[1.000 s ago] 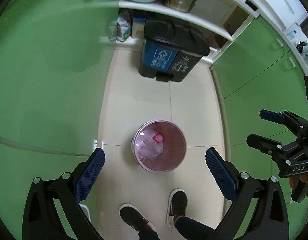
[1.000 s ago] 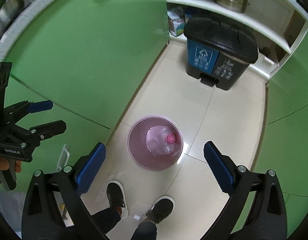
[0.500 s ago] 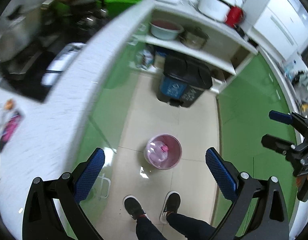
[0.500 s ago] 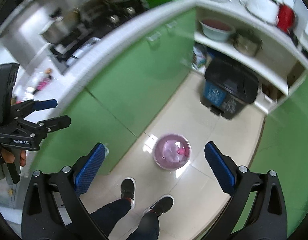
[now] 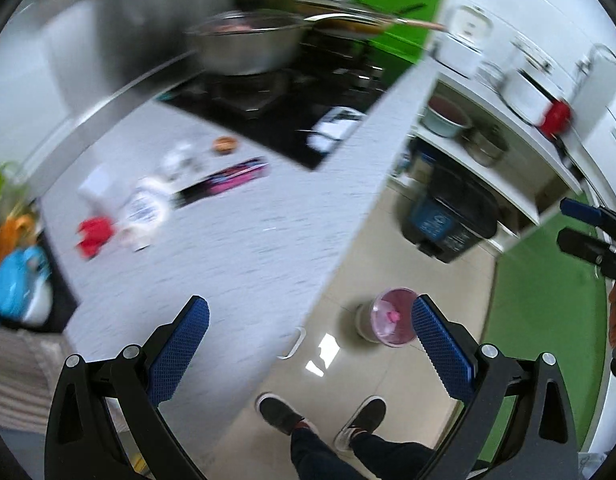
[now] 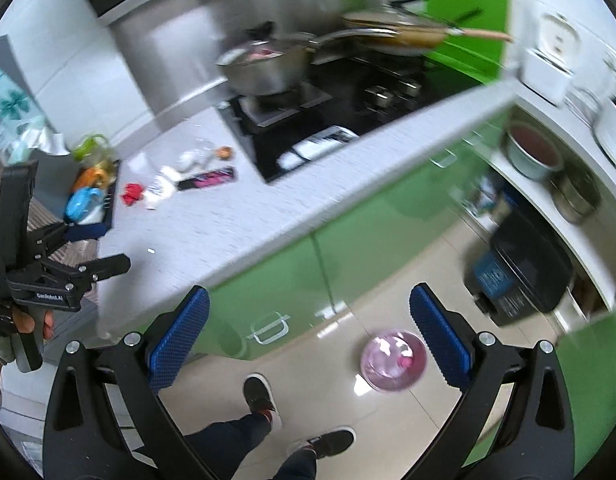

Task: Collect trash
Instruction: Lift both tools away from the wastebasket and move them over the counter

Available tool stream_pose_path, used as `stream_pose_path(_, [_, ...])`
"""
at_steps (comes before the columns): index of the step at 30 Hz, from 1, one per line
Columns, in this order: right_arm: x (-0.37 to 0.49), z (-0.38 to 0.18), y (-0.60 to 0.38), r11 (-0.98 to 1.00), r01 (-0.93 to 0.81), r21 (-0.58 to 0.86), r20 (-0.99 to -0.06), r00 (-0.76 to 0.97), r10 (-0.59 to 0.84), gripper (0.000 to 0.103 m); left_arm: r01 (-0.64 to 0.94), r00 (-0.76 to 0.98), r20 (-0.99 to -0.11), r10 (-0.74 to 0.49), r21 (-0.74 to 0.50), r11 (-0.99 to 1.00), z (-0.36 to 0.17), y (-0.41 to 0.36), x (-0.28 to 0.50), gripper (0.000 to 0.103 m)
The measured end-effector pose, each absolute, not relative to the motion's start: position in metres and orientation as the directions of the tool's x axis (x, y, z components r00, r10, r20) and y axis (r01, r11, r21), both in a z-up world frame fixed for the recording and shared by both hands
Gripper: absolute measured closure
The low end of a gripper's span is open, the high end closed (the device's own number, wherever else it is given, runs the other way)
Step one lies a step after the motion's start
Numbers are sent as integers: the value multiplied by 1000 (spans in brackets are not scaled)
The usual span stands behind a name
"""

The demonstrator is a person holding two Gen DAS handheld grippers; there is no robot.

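Round translucent pink bin (image 6: 392,361) on glossy tile; flat pink wrapper (image 6: 207,179) lying lengthwise along speckled counter (image 6: 236,216). Left gripper (image 5: 308,350), right gripper (image 6: 309,346): both spread, empty.

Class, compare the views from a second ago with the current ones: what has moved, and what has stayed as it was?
Both grippers have swung up from the floor toward the countertop, so the stove, pots and scattered trash now show. The pink bin sits lower and looks smaller in both views. Nothing was grasped or released: the left gripper and right gripper stay open and empty. The bin and the black pedal bin appear to stand where they were.
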State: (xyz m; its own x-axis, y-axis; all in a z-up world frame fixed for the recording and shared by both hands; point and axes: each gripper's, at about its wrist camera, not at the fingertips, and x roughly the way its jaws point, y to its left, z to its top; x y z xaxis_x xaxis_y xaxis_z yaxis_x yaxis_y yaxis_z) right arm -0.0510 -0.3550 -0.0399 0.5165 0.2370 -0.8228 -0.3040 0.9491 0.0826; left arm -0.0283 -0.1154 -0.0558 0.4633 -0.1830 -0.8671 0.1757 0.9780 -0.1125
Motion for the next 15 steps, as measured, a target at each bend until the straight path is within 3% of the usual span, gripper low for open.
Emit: stream_pose_path(15, [17,-43,-209,897,-435,75,-818,488,305,5,27,497,-863,-90,-88,996,-45,21,3,6])
